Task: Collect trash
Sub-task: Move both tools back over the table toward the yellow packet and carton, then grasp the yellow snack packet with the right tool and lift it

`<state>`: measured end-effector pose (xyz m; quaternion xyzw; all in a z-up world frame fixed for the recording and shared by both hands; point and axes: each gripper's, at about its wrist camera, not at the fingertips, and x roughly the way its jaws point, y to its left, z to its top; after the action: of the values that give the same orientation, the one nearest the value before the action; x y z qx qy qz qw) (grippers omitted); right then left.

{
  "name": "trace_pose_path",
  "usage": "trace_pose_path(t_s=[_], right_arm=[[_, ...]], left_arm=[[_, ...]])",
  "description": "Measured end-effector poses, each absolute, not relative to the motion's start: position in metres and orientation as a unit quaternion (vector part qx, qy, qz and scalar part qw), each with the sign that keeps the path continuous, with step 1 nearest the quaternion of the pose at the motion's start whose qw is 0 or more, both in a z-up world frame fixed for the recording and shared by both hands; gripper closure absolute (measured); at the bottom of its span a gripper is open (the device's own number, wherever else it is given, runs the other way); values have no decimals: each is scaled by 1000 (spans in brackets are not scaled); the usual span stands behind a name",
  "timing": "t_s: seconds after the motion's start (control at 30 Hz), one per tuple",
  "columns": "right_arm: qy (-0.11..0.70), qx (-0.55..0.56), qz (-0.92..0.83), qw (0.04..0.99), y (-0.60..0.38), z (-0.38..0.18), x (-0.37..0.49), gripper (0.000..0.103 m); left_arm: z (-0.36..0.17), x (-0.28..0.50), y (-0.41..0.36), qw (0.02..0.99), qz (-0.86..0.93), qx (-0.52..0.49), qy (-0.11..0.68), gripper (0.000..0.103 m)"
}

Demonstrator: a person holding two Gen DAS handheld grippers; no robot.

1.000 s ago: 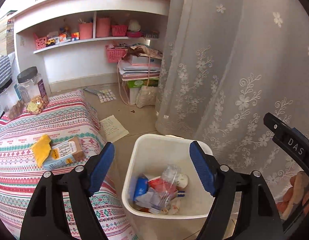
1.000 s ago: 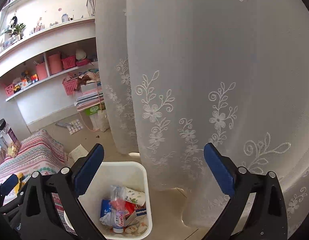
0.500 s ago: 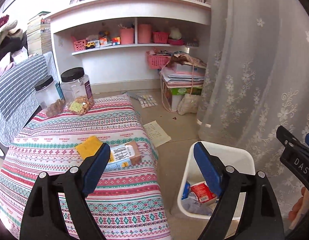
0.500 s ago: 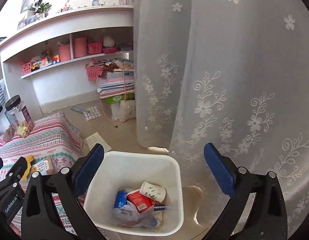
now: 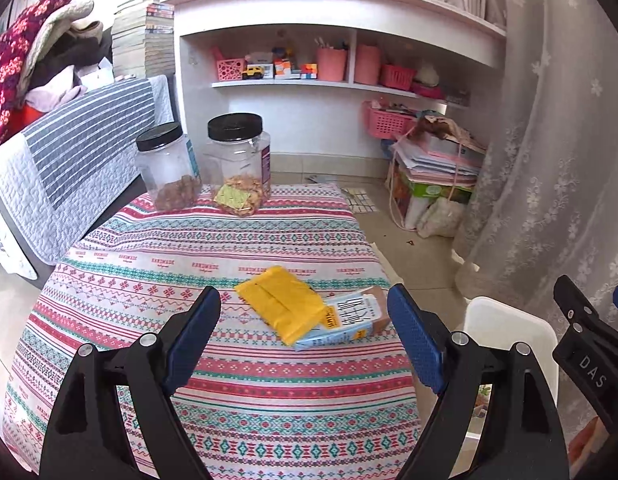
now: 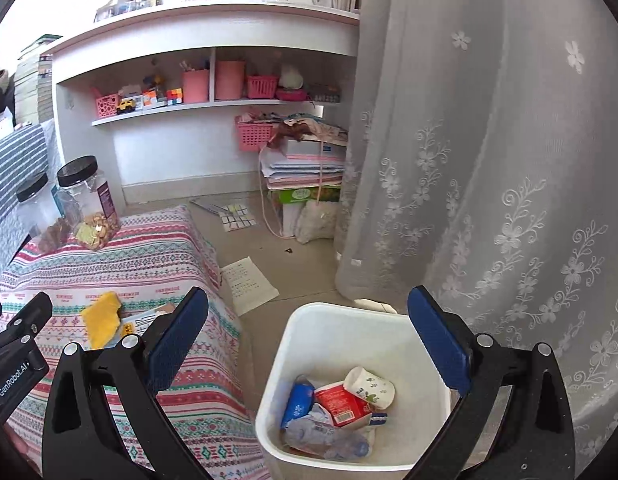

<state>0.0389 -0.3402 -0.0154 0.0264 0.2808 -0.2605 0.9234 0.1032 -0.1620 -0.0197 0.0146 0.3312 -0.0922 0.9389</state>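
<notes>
On the patterned cloth [image 5: 157, 272] ahead of my left gripper [image 5: 305, 336] lie two pieces of trash: a flat yellow packet [image 5: 283, 304], soft-looking and rectangular, resting partly on top of a pale blue carton [image 5: 349, 320] with a brown end. Both sit near the cloth's right edge, framed between my blue ribbed pads [image 5: 193, 336], which stand spread wide with nothing in them. Open cloth surrounds the pair on the near and left sides; past the right edge the surface drops to tiled floor [image 5: 421, 256].

My right gripper [image 6: 309, 344] hangs above the white plastic bin [image 6: 333, 332], its jaws likewise parted and empty. The bin is squarish with rounded corners and stands on the floor just beside the cloth's edge, close to the embroidered lace curtain [image 6: 509, 160]. Inside I count a floral paper cup [image 6: 369, 386], a red carton [image 6: 341, 404], a blue wrapper [image 6: 299, 400] and a crumpled clear bottle [image 6: 329, 440], all low in the bottom.

At the cloth's far end stand two clear jars [image 5: 239, 164] with black lids. One sheet of paper [image 6: 249, 284] lies on the floor.
</notes>
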Motion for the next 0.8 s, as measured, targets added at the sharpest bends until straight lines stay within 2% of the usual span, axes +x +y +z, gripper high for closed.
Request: trace_pose_path(t_s=[0.43, 0.7, 0.8], right_arm=[[319, 30, -194, 927, -272, -38, 95, 7], [406, 192, -166, 878, -275, -90, 143, 7], [410, 145, -156, 887, -256, -96, 167, 7]], left_arm=[[-25, 119, -78, 938, -23, 14, 346, 20], [-29, 130, -26, 932, 8, -12, 363, 20], [-30, 134, -16, 928, 9, -26, 372, 20]])
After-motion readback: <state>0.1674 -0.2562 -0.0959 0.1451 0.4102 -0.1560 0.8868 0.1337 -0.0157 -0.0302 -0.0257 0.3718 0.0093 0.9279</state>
